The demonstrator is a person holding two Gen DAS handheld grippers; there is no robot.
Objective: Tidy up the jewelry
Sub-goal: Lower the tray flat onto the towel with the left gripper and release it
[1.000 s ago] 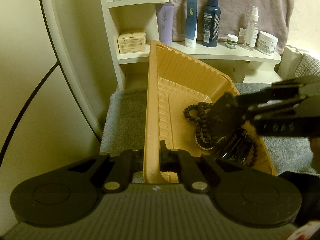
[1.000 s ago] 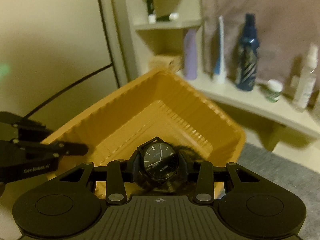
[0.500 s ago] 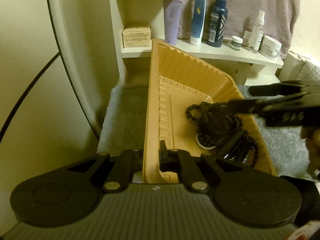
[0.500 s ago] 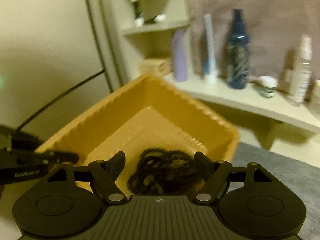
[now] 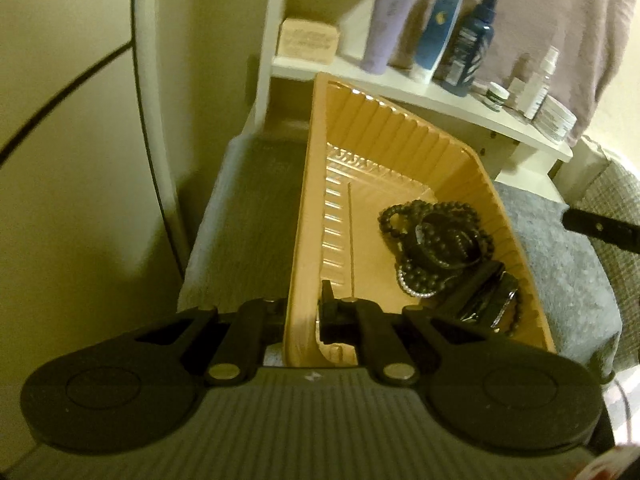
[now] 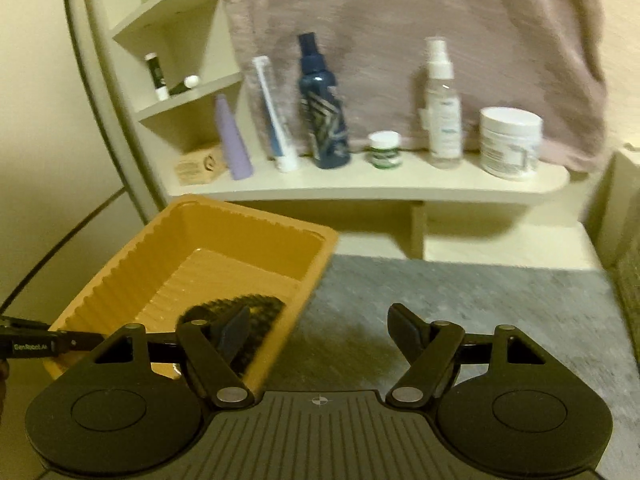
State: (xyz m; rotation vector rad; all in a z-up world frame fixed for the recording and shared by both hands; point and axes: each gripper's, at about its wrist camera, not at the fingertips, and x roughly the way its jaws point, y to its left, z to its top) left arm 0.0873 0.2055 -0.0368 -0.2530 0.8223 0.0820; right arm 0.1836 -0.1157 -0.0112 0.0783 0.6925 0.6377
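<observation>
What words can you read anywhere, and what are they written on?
"GenRobot.AI": white letters on the black arm of the left tool, at the left edge of the right camera's view.
Too blurred to read: the labels on the dark blue bottle, the clear spray bottle, the white jar, the small green jar and the tan box.

Your orange ribbed tray (image 5: 408, 132) sits on the grey cloth, one corner tipped up. Inside it, toward the right wall, you have a heap of black beaded bracelets (image 5: 436, 236), with the black watch (image 5: 486, 296) lying at the heap's near edge.
</observation>
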